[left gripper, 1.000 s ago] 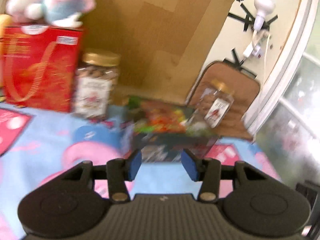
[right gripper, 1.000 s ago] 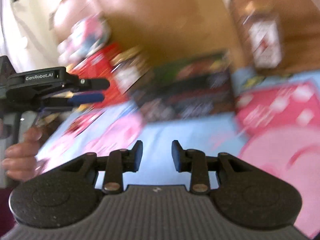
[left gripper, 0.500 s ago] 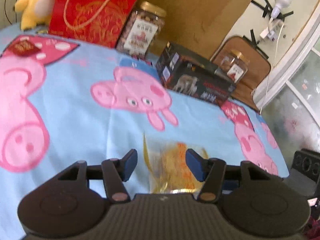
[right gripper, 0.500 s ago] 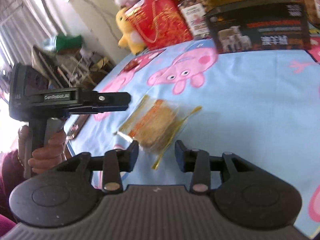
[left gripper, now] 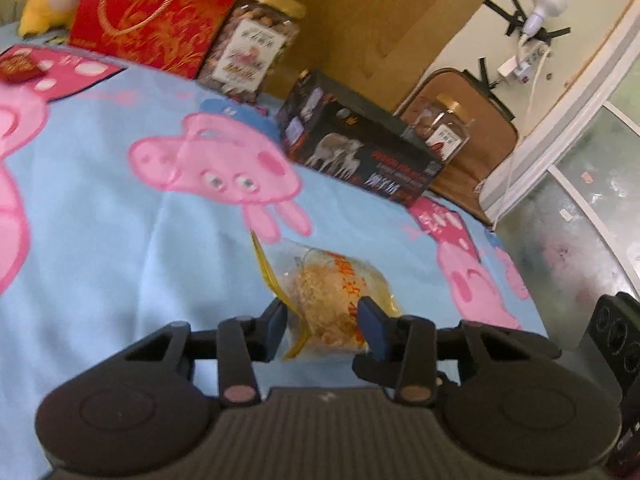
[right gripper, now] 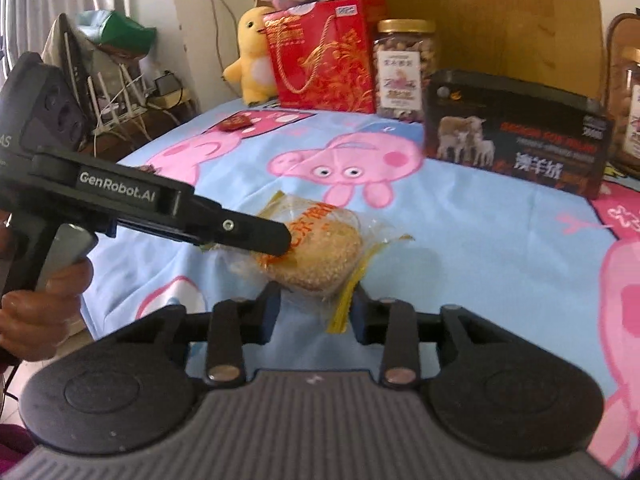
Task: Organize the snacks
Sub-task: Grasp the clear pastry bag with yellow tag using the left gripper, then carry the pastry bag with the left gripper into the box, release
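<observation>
Item: clear plastic packet with yellow sealed edges holding a round golden crumbed cake, lying flat on the pale blue cartoon-pig cloth over the counter, well short of the back row

Left tongs: part open, jaws just closing in, blue pads flanking the packet's near end; whether they press on it I cannot tell

Right tongs: likewise part open and just closing, astride the packet's nearer yellow edge, contact unclear

Key relation: the packet sits straight ahead of both tongs, its long axis running across between the two, one end toward each; neither hand looks clearly nearer

Back row: red gift bag with gold cord, gold-lidded nut jar, black carton printed with sheep
</observation>
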The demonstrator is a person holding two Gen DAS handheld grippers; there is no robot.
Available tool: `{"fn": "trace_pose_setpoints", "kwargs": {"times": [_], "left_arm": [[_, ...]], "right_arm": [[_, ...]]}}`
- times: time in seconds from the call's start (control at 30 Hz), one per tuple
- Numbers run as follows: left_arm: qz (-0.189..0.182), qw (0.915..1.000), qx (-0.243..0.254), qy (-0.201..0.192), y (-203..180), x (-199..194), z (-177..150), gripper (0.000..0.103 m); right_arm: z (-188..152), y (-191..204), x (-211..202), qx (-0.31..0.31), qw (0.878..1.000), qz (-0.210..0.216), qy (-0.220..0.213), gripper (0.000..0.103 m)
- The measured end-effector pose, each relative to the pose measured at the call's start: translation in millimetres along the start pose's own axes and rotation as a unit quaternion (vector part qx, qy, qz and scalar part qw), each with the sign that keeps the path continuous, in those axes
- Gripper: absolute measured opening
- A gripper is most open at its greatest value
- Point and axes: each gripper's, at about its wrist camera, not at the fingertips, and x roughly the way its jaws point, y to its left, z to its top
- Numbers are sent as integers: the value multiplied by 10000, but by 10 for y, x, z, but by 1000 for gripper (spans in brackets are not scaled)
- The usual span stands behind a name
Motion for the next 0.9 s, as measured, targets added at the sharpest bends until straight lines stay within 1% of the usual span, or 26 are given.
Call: {"fn": "trace_pose_setpoints", "kwargs": {"times": [0.1, 0.23, 0.4, 0.47, 0.53, 0.63, 0.73, 0.77, 0.83, 0.9], "left_arm": [[-116, 9996, 204, -141, -149, 34, 147, 38], [-299, 9978, 481, -331, -394, 183, 521, 38], [-438, 9931, 880, -646, -712, 532, 1096, 40], [-434, 9925, 903, -699, -772, 727, 1338, 39], [-411, 9927, 890, -702, -770, 911, 1507, 40], [-289, 9940, 784, -705, -685, 1153, 1684, 40], [2, 9960, 649, -622, -581, 1365, 1797, 40], [148, 9964, 589, -585, -535, 1409, 1815, 42], [466, 9964, 493, -513, -473, 1483, 1824, 47], [549, 9955, 526, -557, -460, 1460, 1807, 47]], "right_arm": [[72, -20, -66, -22, 9996, -170, -239, 36], [262, -114, -168, -187, 9959, -580, -675, 36], [694, -473, -186, -172, 9882, -1078, -1077, 36], [891, -659, -128, -142, 9853, -1229, -1174, 36], [1062, -837, -32, -53, 9838, -1360, -1167, 36], [1260, -1039, 163, 9, 9830, -1503, -1059, 36], [1385, -1188, 431, 12, 9837, -1573, -869, 36], [1403, -1228, 504, 33, 9843, -1571, -800, 38], [1430, -1268, 638, 66, 9845, -1610, -685, 39], [1415, -1261, 684, 96, 9817, -1769, -695, 41]]}}
